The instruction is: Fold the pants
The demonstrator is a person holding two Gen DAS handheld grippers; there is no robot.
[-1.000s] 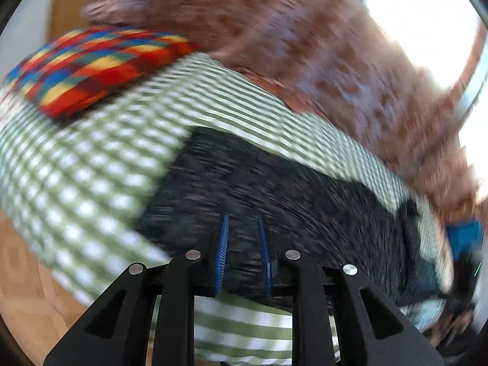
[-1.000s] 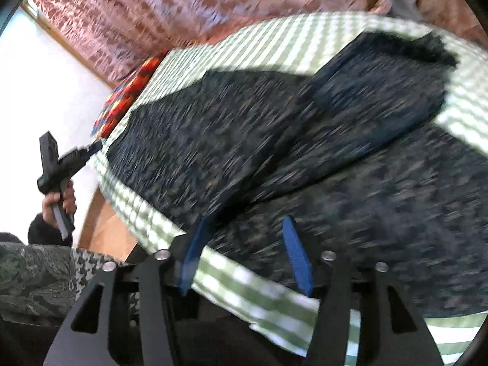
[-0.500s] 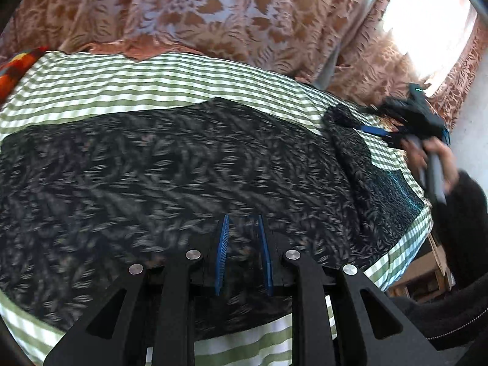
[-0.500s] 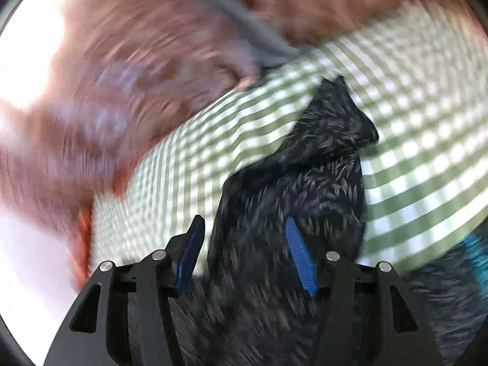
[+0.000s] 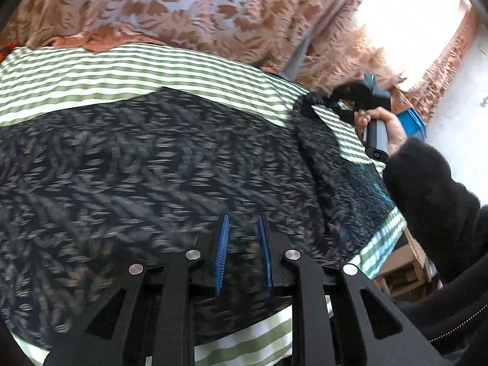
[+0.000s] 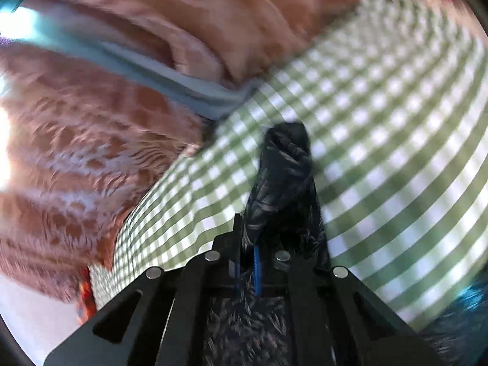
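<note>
Left tongs (image 5: pixel 242 238): the two blue pads stand parallel with a narrow gap between them and nothing held. They hover low over the middle of the dark fabric; whether they touch it cannot be told.

Right tongs (image 6: pixel 247 270): closed down to a thin slit on a bunched corner of the pants (image 5: pixel 158 177). In the right wrist view the pinched cloth rises from between the pads as a dark, twisted peak (image 6: pixel 285 167). In the left wrist view these tongs (image 5: pixel 338 105) show at the far right edge of the bed, gripping that same corner.

Right hand (image 5: pixel 382 125): wrapped around the grey handle of the right tongs, with a fuzzy black sleeve (image 5: pixel 427 189) running back from the wrist.

Pants: dark navy or black cloth with a small pale leaf print, spread broad and mostly flat across the bed. The right end is lifted into a ridge that leads up to the right tongs. A teal patch (image 5: pixel 373 184) shows near that edge; what it is cannot be told.

Bed cover (image 5: pixel 128 70): green and white gingham, lying under the pants and showing around them on the far and near sides.

Curtain (image 5: pixel 170 9): rust-brown and pale lilac floral drape hanging behind the bed, with a bright window (image 5: pixel 405 30) at the upper right.

Beyond the bed: a blue box (image 5: pixel 413 122) near the window and a wooden crate (image 5: pixel 402 265) low at the right. Both views are blurred by motion.
</note>
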